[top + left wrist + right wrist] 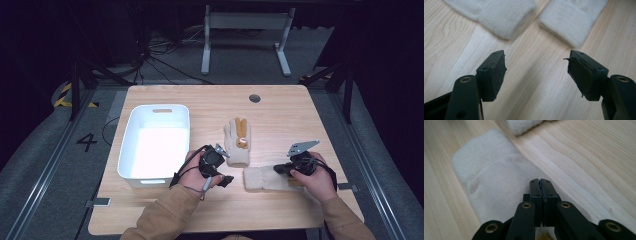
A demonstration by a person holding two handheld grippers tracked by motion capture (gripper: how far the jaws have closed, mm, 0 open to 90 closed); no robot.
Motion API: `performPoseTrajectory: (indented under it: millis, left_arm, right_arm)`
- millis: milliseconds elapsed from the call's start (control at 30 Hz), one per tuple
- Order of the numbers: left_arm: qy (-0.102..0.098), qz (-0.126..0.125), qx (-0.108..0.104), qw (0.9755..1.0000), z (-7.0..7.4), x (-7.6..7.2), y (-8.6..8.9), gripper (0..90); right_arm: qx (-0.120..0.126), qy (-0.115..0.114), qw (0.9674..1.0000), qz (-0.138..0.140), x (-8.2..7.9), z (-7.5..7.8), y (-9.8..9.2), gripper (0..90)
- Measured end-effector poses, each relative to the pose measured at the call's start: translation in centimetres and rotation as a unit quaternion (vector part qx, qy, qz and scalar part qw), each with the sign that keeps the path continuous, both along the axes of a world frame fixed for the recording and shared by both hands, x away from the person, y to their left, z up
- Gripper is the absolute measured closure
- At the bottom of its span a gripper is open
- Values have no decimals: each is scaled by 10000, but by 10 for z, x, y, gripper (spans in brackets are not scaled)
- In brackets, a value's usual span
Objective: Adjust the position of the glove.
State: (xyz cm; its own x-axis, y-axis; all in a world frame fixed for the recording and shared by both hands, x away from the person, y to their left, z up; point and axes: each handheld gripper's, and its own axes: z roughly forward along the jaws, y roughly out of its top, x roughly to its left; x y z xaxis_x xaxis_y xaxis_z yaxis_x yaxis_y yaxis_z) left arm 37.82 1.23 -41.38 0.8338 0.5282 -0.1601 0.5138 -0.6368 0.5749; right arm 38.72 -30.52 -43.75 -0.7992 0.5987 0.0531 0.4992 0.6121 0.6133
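My right gripper (541,181) has its jaws pressed flat together, pad against pad, over the cream knitted glove (494,185) that lies crosswise near my edge of the worktop (280,107). In the right gripper view the closed tips sit over the fabric; I can't tell whether a pinch of the knit is caught between the pads or whether they merely rest on it. In the high view the right gripper (280,170) lies low over that glove (262,179), its grey three-cornered plate sticking up above my hand, and the glove's cuff end points toward my left hand.

My left gripper (537,66) stands well open with nothing between the pads, only bare wood below. Just beyond its tips I see two fuzzy cream cuffs: the one at the upper left belongs to the second glove (506,18), the one at the upper right to the glove (571,22) under my right gripper. The two cuffs lie near each other but apart, with a strip of wood between them. In the high view the left gripper (227,180) sits just left of the near glove's cuff.

The second glove (237,142) lies lengthwise in the middle of the worktop, fingers pointing away from me, with a brown-and-orange pattern on its back. A white plastic bin (131,150) stands at the left, well apart from both gloves.
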Motion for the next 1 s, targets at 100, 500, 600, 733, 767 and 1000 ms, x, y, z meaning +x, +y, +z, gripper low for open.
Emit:
performPoseTrajectory:
  millis: [100,500,600,733,767,1000]
  left_arm:
    - [-6,1,2,10000,-1,0,-1,316]
    - [-4,-55,37,10000,-2,-1,-4,315]
    - [-10,-37,21,10000,-1,-1,-4,316]
    - [-24,-16,-10,10000,0,0,-3,317]
    - [-32,7,-49,10000,1,1,-3,321]
    - [-292,215,-99,9993,5,2,-2,337]
  right_arm:
    - [58,4,9999,90,-2,0,4,888]
    - [111,-15,9987,498,-5,-3,31,881]
    - [244,-93,9985,474,-5,0,26,861]
    - [319,-123,9984,440,-5,3,20,827]
    - [333,-139,9986,388,-5,4,18,821]
    - [461,-233,9986,132,-6,10,4,779]
